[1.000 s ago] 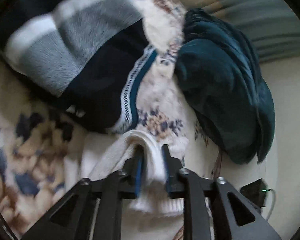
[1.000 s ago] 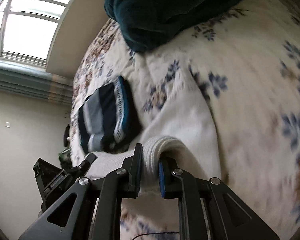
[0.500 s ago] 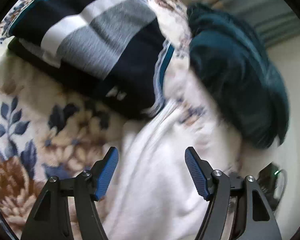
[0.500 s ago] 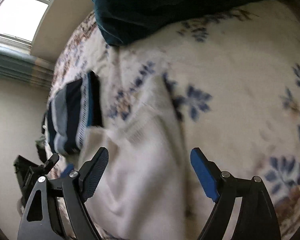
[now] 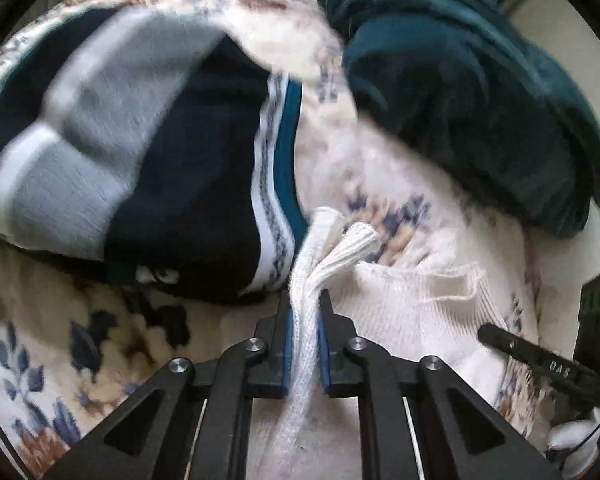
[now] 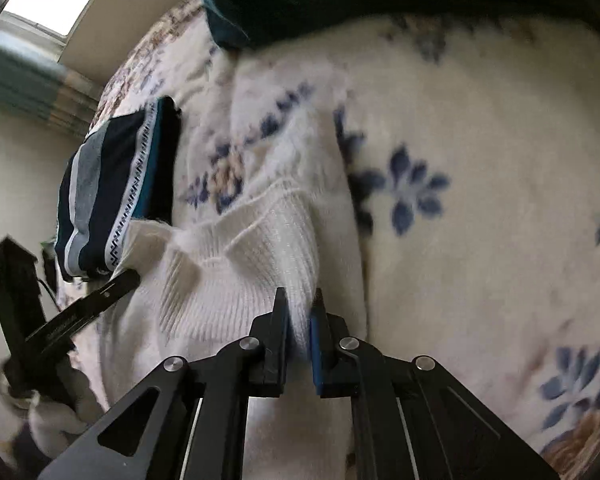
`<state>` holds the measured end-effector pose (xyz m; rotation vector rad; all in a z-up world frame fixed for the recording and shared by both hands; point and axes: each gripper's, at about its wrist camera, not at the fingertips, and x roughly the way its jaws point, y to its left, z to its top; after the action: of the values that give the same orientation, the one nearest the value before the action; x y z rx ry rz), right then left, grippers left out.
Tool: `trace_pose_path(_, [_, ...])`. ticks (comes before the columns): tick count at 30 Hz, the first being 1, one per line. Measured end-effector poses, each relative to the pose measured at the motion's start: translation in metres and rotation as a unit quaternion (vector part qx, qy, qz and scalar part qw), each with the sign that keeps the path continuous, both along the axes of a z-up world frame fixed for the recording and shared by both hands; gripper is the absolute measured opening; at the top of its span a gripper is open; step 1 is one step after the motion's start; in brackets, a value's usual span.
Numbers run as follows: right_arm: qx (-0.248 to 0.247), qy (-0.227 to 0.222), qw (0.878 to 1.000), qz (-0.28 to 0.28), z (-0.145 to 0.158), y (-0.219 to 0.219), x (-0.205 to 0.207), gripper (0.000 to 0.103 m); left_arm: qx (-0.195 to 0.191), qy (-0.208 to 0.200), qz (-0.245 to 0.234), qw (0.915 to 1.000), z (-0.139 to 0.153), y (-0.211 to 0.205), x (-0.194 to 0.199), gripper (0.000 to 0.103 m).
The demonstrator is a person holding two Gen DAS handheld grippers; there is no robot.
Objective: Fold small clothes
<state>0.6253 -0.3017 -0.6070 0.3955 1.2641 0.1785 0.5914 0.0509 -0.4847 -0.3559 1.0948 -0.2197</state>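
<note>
On the floral blanket (image 6: 480,128), each gripper (image 5: 305,304) (image 6: 299,306) has just closed, pinching the white knit (image 6: 236,280); no legible writing.

Two claw-mounted fisheye views, close, angled down at the bed (image 6: 480,128), sharing the white knit (image 5: 412,300).

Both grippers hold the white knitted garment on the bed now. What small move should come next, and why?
Probably lift both edges a little and carry them together toward the far side, to make a fold. The left gripper and right gripper have just closed, each pinching a bunched edge of the white knit garment, which lies rumpled on the floral blanket beside the folded striped garment.
</note>
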Motion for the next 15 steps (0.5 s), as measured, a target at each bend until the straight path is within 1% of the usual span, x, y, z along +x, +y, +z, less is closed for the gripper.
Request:
trace_pose_path(2, [-0.009,-0.026,1.000,0.005,0.015,0.002,-0.005,0.009,-0.001,-0.025,0.015,0.9996,0.015,0.004,-0.002,0.008])
trace_pose_path(3, [-0.010,-0.043,0.999,0.004,0.025,0.002,-0.007,0.009,-0.004,-0.027,0.016,0.9995,0.017,0.005,0.003,0.008])
trace_pose_path(4, [-0.016,-0.055,0.998,0.002,0.033,0.003,-0.008,0.009,0.001,-0.023,0.020,0.9995,0.014,0.006,0.012,0.008])
trace_pose_path(5, [-0.019,-0.069,0.997,-0.001,0.041,0.002,-0.009,0.008,0.002,-0.011,0.024,0.9996,0.006,0.007,0.022,0.008])
trace_pose_path(7, [-0.034,-0.089,0.995,-0.008,0.048,0.002,-0.001,0.008,0.004,0.029,0.022,0.9993,-0.018,0.007,0.041,0.009])
trace_pose_path(8, [-0.039,-0.088,0.995,-0.010,0.047,0.003,0.004,0.008,0.006,0.048,0.022,0.9986,-0.029,0.007,0.047,0.009])
trace_pose_path(10, [-0.039,-0.064,0.997,-0.020,0.029,0.004,0.023,0.008,-0.014,0.075,0.016,0.9970,-0.039,0.008,0.052,0.013])
trace_pose_path(11, [-0.037,-0.043,0.998,-0.017,0.017,0.005,0.032,0.008,-0.017,0.075,0.019,0.9968,-0.036,0.009,0.049,0.017])
trace_pose_path(12, [-0.030,-0.019,0.999,-0.017,0.005,0.004,0.038,0.009,-0.031,0.068,0.022,0.9970,-0.028,0.013,0.042,0.022])
trace_pose_path(13, [-0.017,0.003,1.000,-0.014,-0.003,0.002,0.041,0.009,-0.042,0.062,0.026,0.9968,-0.021,0.017,0.036,0.033])
trace_pose_path(14, [-0.003,0.031,0.999,-0.010,-0.011,0.001,0.045,0.012,-0.055,0.052,0.035,0.9965,-0.012,0.023,0.024,0.046])
trace_pose_path(15, [0.011,0.039,0.999,-0.013,-0.010,-0.005,0.042,0.015,-0.059,0.044,0.047,0.9962,-0.003,0.030,0.008,0.053])
